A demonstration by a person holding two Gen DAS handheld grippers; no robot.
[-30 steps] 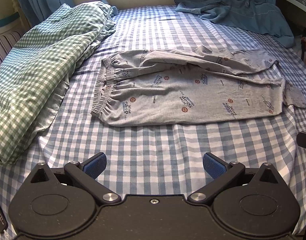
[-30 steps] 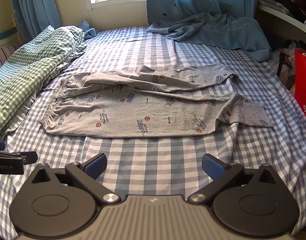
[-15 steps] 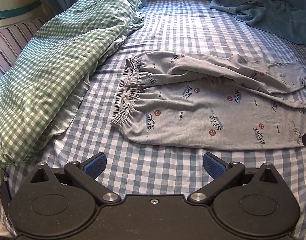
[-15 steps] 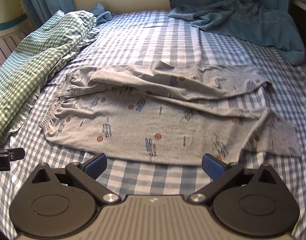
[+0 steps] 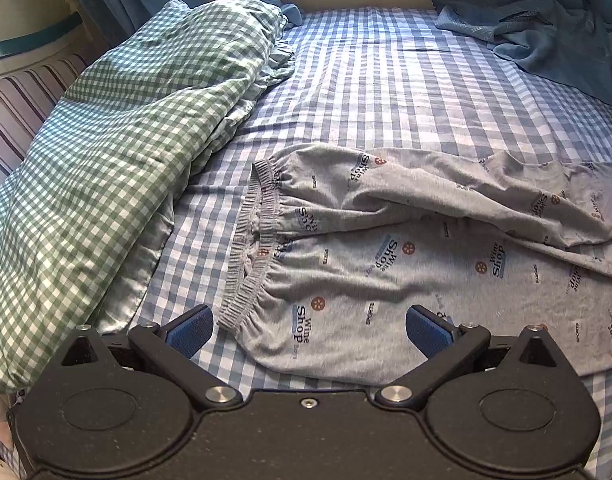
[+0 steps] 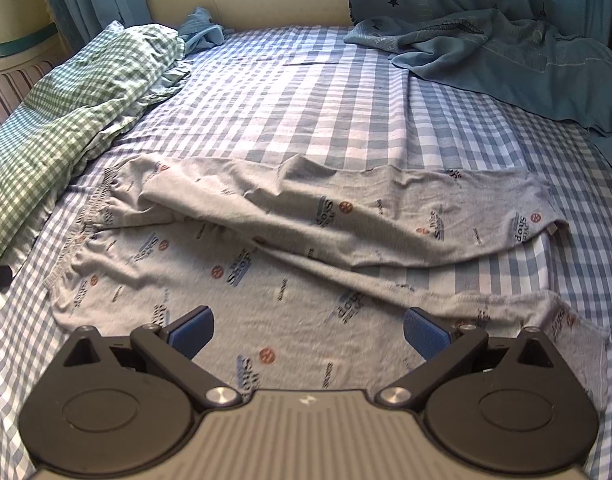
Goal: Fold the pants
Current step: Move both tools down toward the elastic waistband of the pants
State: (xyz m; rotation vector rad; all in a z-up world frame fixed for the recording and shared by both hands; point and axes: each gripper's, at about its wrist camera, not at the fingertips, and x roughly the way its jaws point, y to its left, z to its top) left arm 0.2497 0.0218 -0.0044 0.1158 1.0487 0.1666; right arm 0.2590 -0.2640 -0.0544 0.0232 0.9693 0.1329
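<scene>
Lying flat on the blue checked bed sheet (image 5: 386, 80) are the grey pants (image 5: 386, 272), spread across the middle of both views. They have little words and small red dots printed on them. In the left wrist view the stretchy waistband (image 5: 249, 248) sits in the middle, a bit to the left, and the legs run off to the right edge of the frame. In the right wrist view the waistband is at the left side, and the two legs reach to the right. The upper leg (image 6: 426, 216) ends near the right edge, and the lower leg (image 6: 526, 320) ends at the lower right. Bare sheet shows between the two leg ends. The cloth is wrinkled where the legs meet.

The left gripper (image 5: 308, 328) is at the bottom of its view with its blue fingers (image 5: 189, 330) wide apart, holding nothing. One finger is over the sheet just beside the waistband corner, and the other is over the pants.

The right gripper (image 6: 308, 330) is at the bottom of its view too, fingers wide apart and holding nothing, both over the lower leg.

A green checked blanket (image 5: 105, 160) is bunched up at the left. A blue cloth (image 6: 506, 48) lies in the upper right.
</scene>
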